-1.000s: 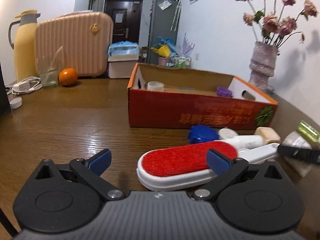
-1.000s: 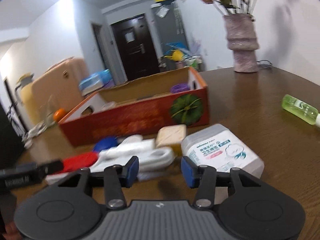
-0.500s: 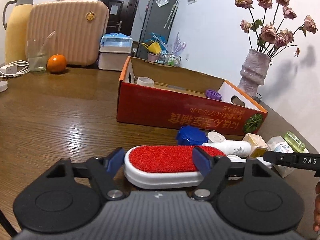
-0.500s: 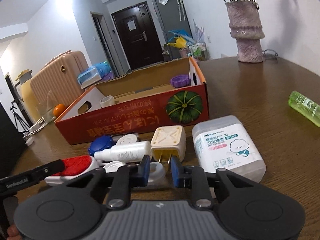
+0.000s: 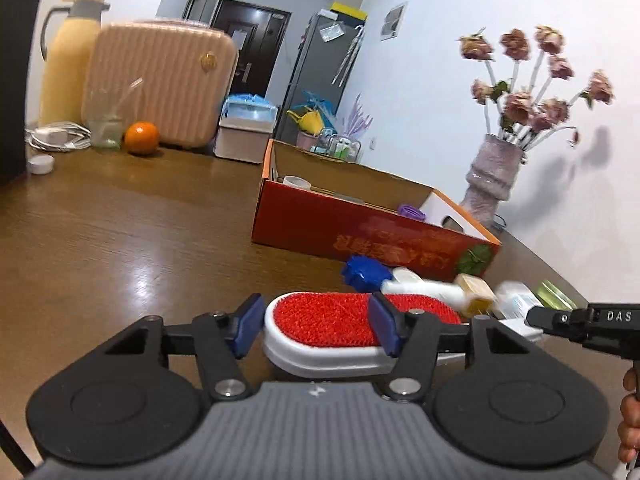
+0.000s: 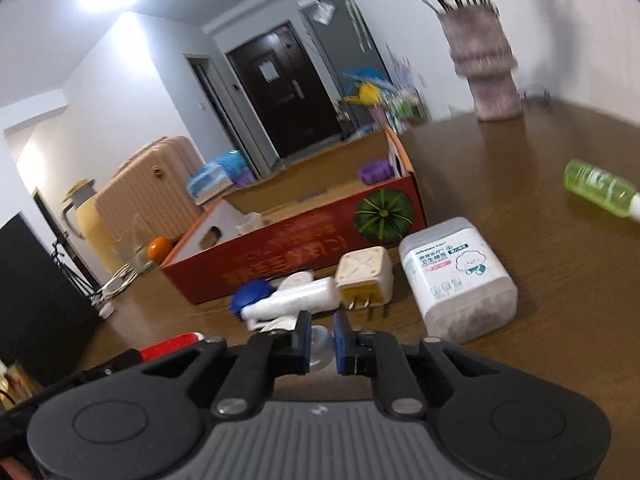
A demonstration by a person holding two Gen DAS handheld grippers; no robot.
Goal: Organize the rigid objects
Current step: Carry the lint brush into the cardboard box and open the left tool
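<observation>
Left gripper (image 5: 316,330) straddling the red end of the brush (image 5: 340,328): blue pads either side, left pad apart from the white rim, right pad overlapping the bristles, so not yet clamped, jaws apart. Right gripper (image 6: 321,342) nearly closed on something pale and translucent between the pads, probably the brush handle; blurred, cannot tell for sure, nor whether it is pinched tight. Brush lying flat on the table (image 5: 120,248), in front of the box (image 5: 360,236), near the blue cap (image 5: 362,272), white bottle (image 5: 424,289) and plug (image 6: 364,276); swab tub (image 6: 456,276) just right of the plug, green bottle (image 6: 600,192) well apart. Box open-topped, purple item (image 6: 374,171) and a small white cup (image 5: 296,181) already inside, so task judged partly done. For the grab: centre the left pads across the white body, not the bristles, since bristles give and could let it slip. Close squarely on the rim edges, keep the gripper level with the table. With two grips on one long rigid part, lift both ends together, no twisting. Clear the bottle and cap on the way up; both round, likely to roll if nudged. Carry over the near box wall, lower flat into the free floor space, release low.
</observation>
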